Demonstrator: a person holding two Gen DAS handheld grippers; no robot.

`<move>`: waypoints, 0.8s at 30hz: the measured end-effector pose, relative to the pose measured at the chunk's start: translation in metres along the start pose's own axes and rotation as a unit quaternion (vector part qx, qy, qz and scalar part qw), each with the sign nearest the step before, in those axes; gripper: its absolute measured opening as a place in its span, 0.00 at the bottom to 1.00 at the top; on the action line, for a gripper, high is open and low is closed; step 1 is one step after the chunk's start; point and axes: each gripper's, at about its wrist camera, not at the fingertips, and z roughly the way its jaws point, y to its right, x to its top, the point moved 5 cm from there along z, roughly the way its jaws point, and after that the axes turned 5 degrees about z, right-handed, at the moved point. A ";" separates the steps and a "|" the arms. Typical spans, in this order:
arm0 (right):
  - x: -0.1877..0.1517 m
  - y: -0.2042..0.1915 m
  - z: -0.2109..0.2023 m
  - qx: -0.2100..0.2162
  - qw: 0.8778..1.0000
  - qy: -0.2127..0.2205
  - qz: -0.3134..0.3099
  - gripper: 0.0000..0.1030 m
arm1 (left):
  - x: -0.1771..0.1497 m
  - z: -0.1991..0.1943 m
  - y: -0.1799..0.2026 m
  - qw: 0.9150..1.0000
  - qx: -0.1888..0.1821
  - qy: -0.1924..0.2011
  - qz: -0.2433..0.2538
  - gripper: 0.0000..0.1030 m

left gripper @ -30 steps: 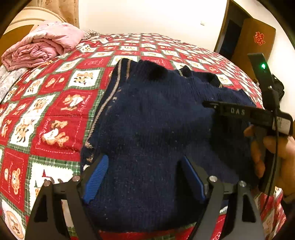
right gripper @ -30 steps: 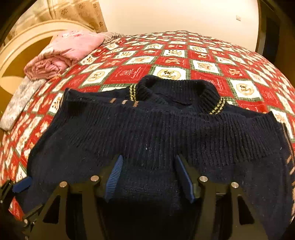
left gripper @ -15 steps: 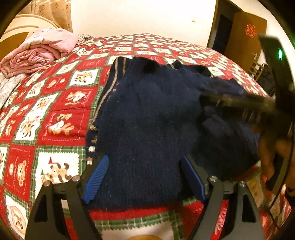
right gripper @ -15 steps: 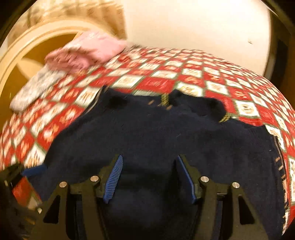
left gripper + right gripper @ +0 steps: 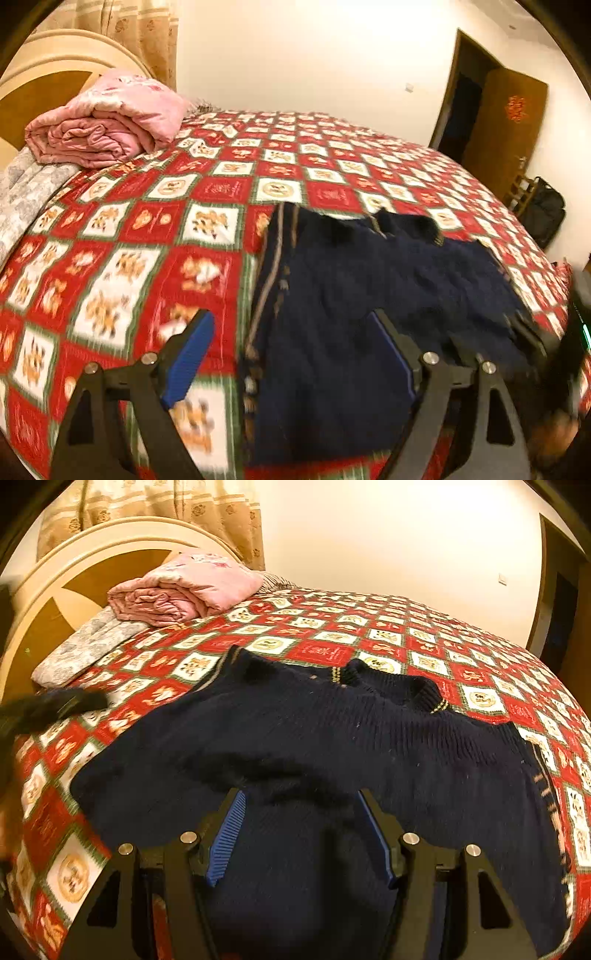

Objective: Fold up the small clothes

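A navy knit sweater (image 5: 369, 277) with striped trim lies spread on the red patchwork bedspread (image 5: 147, 221). My left gripper (image 5: 291, 317) hangs above the sweater's left edge. Its jaws are opening, and nothing is pinched between the blue pads. In the right wrist view the sweater (image 5: 332, 731) fills the middle, collar towards the far side. My right gripper (image 5: 301, 794) stands open over the sweater's near part, where a raised fold crosses just past its tips. The right gripper (image 5: 569, 350) is a dark blur at the left view's right edge. The left gripper (image 5: 51, 705) is a blur at the right view's left edge.
A rolled pink quilt (image 5: 184, 590) and a grey blanket (image 5: 85, 646) lie by the cream headboard (image 5: 48, 602). Bare bedspread (image 5: 424, 642) stretches beyond the collar. A brown door (image 5: 498, 122) and a black bag (image 5: 546, 214) stand at the far right of the room.
The left gripper has lifted and drawn back, so the sweater now sits lower and to the right in its view. The right gripper has slid sideways and turned, and the headboard has come into view.
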 end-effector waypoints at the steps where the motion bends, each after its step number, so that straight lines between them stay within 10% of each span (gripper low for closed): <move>1: -0.002 -0.003 -0.002 0.005 1.000 0.000 -0.002 0.60 | 0.008 0.014 -0.002 1.000 -0.009 -0.018 -0.003 0.84; 16: -0.043 -0.045 -0.021 0.056 0.996 -0.032 -0.065 0.60 | 0.041 0.129 -0.006 0.990 -0.028 -0.140 -0.006 0.83; 21: -0.051 -0.082 -0.025 0.067 0.990 -0.028 -0.119 0.60 | 0.041 0.150 -0.016 0.975 -0.114 -0.184 -0.051 0.82; 24: -0.056 -0.099 -0.025 0.061 0.987 -0.023 -0.148 0.60 | 0.042 0.150 -0.009 0.972 -0.136 -0.188 -0.034 0.60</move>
